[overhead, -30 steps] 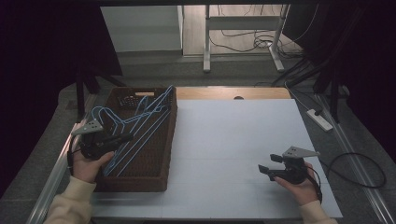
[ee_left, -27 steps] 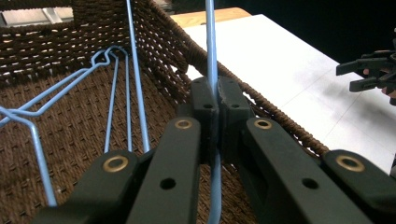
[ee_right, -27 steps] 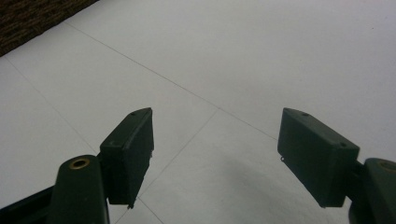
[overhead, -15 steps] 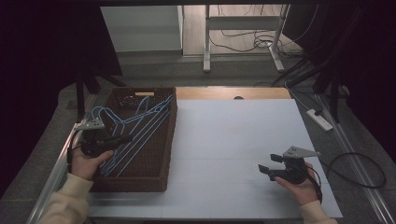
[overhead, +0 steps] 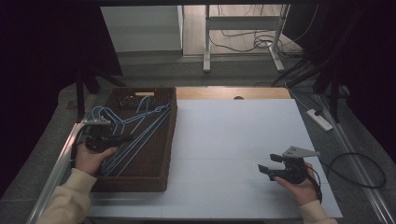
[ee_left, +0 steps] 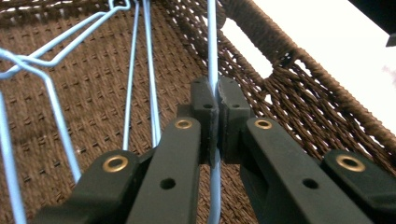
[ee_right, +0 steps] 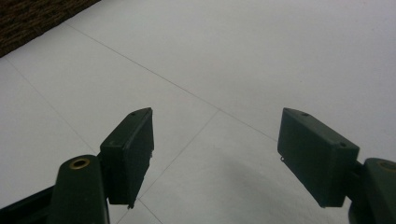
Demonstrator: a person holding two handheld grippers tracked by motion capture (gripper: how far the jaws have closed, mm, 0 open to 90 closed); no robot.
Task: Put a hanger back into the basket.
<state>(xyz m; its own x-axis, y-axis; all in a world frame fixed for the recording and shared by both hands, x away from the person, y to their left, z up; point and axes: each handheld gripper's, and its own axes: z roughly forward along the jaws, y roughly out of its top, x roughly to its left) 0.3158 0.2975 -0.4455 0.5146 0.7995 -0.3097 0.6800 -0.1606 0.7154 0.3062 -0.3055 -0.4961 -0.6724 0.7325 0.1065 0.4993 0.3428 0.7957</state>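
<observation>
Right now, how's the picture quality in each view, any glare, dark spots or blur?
High view: dim, the surroundings nearly black, the white table the brightest part. Left gripper view: the table past the woven basket is blown out to white; the blue wire hanger in the left gripper is sharp. Right gripper view: even soft light, the right gripper casting a faint shadow.

table [overhead: 233,140]: white top, faint seam lines, wooden strip along its far edge. metal rail [overhead: 56,172]: runs along the table's left side. floor [overhead: 187,70]: grey carpet beyond the table, paler wooden boards farther back. white cabinet [overhead: 140,28]: stands on the floor at the far left. white desk legs [overhead: 205,42]: two uprights with a crossbar, far centre. loose cables [overhead: 243,42]: black, on the boards beneath that frame. power strip [overhead: 320,119]: white, on the floor right of the table. dark curtains [overhead: 42,56]: both sides. light: dim.
</observation>
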